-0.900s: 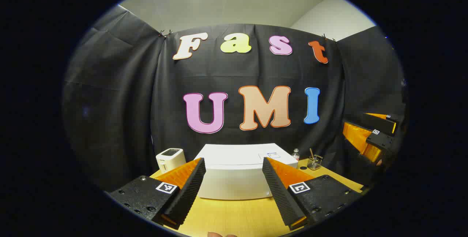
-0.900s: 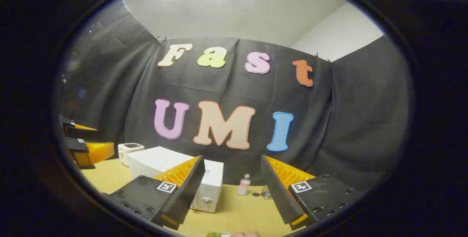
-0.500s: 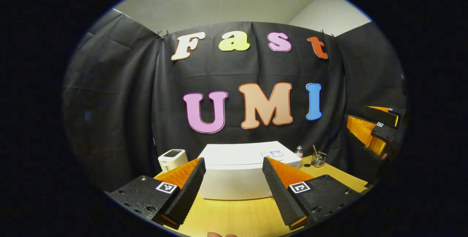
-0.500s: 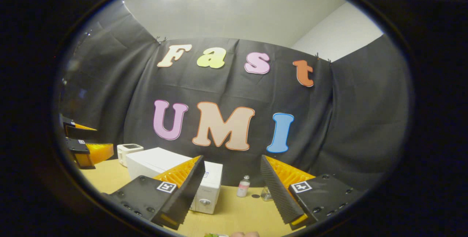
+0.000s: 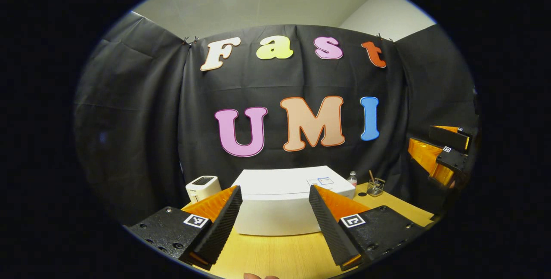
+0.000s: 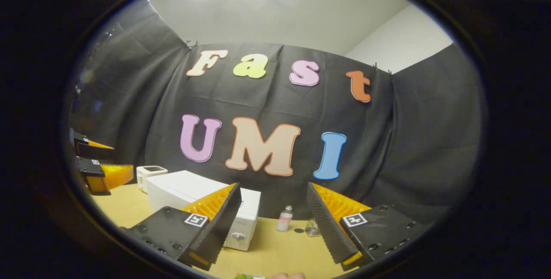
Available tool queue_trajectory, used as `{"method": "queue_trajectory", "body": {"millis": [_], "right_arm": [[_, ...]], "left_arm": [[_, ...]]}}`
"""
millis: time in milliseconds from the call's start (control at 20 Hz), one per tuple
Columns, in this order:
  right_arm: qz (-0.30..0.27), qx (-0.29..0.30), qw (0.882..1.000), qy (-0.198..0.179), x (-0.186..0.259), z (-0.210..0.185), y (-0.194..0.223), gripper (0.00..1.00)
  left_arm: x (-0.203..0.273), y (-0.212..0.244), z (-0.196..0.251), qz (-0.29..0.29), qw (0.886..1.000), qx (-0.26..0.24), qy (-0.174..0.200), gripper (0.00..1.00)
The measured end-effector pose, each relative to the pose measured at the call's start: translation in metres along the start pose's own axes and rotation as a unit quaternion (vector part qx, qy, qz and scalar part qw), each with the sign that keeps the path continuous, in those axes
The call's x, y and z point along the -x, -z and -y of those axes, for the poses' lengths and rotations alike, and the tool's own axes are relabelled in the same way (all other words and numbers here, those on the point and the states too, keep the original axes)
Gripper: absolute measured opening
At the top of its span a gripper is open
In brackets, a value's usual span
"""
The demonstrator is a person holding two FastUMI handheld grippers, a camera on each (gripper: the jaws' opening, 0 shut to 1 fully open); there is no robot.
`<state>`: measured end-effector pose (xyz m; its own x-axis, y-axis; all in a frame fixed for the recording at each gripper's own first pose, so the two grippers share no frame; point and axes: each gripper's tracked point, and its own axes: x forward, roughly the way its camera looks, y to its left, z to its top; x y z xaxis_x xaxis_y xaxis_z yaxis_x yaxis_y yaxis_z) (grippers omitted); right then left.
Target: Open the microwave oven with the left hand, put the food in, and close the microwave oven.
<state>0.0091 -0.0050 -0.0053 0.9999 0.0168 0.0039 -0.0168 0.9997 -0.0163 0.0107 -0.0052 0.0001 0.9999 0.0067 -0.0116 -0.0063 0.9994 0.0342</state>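
In the left gripper view, the left claw (image 5: 275,223) hangs above the near part of the pale yellow wooden desk (image 5: 275,255), its fingers spread wide with nothing between them and a bare strip of desk running up to the boxy white microwave oven (image 5: 280,210) straight ahead, door shut. In the right gripper view, the right claw (image 6: 273,225) is likewise spread and empty above the desk's near edge, where a scrap of green food (image 6: 244,276) peeks in at the bottom rim. Open desk lies between this claw and the microwave oven's right front corner. Right of the oven stand a small clear bottle with a pink label (image 6: 284,219) and a small glass cup (image 6: 312,227), apart from it. Behind the oven's left end sits a small white appliance (image 5: 202,187) against the cloth wall.
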Motion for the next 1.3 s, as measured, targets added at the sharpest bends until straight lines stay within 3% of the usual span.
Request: {"method": "queue_trajectory", "body": {"millis": [550,850,1050,1300], "right_arm": [[0.003,-0.005,1.000,-0.002,0.003,0.004,-0.007,0.97],[-0.012,-0.017,1.000,-0.009,0.012,0.013,0.003,0.97],[-0.016,-0.023,1.000,-0.011,0.014,0.020,0.001,0.97],[-0.042,-0.065,0.997,0.003,0.018,0.041,0.009,0.97]], "left_arm": [[-0.009,0.038,0.011,-0.028,1.000,-0.004,0.013,0.96],[-0.047,0.102,0.052,-0.043,0.996,-0.055,0.052,0.96],[-0.071,0.155,0.095,-0.077,0.992,-0.044,0.086,0.95],[-0.113,0.197,0.127,-0.097,0.990,-0.044,0.093,0.96]]}}
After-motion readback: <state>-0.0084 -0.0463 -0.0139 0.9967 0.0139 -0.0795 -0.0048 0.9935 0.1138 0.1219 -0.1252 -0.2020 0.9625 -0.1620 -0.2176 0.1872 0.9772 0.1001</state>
